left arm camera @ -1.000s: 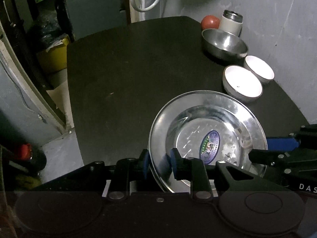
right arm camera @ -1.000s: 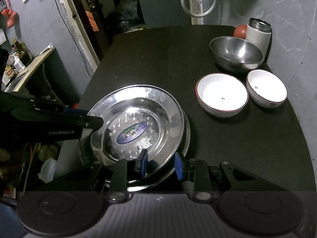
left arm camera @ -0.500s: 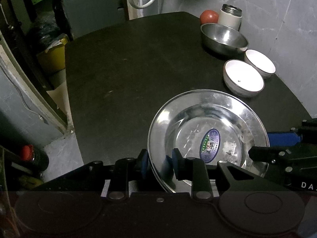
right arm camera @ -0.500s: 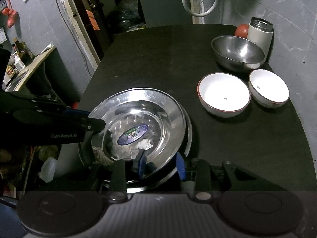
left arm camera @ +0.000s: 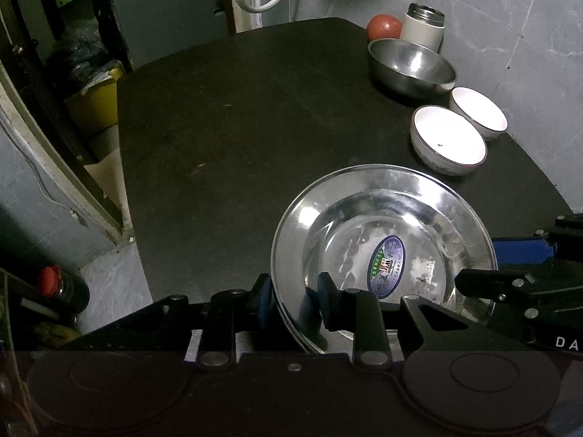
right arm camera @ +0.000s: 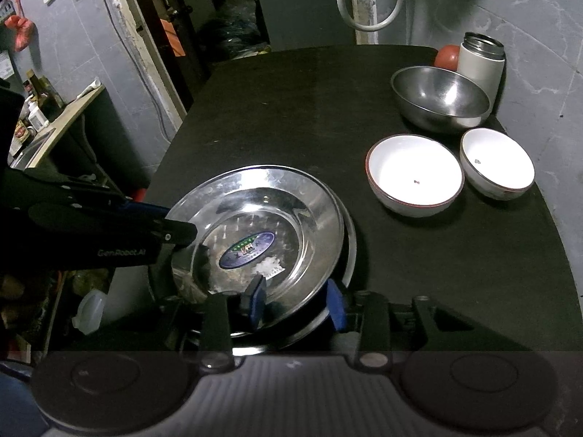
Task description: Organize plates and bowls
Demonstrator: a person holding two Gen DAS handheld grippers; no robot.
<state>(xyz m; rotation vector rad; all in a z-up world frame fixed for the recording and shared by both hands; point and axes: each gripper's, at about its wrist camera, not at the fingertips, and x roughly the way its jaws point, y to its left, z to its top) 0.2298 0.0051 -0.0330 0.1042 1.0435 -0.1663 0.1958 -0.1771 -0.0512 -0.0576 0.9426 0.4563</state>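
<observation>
Left gripper (left arm camera: 294,300) pinches the steel plate (left arm camera: 382,233); right gripper (right arm camera: 296,300) wide; its label seems illegible.

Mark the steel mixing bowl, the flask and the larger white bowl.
steel mixing bowl (right arm camera: 439,100), right wrist view, inner wall.
flask (right arm camera: 481,63), right wrist view, white body.
larger white bowl (right arm camera: 413,174), right wrist view, inside bottom.

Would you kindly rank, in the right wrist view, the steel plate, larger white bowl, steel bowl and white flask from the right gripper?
1. Shiny steel plate, at the right gripper.
2. Larger white bowl, ahead right.
3. Round steel bowl, beyond it.
4. White cylindrical flask, by the wall.
</observation>
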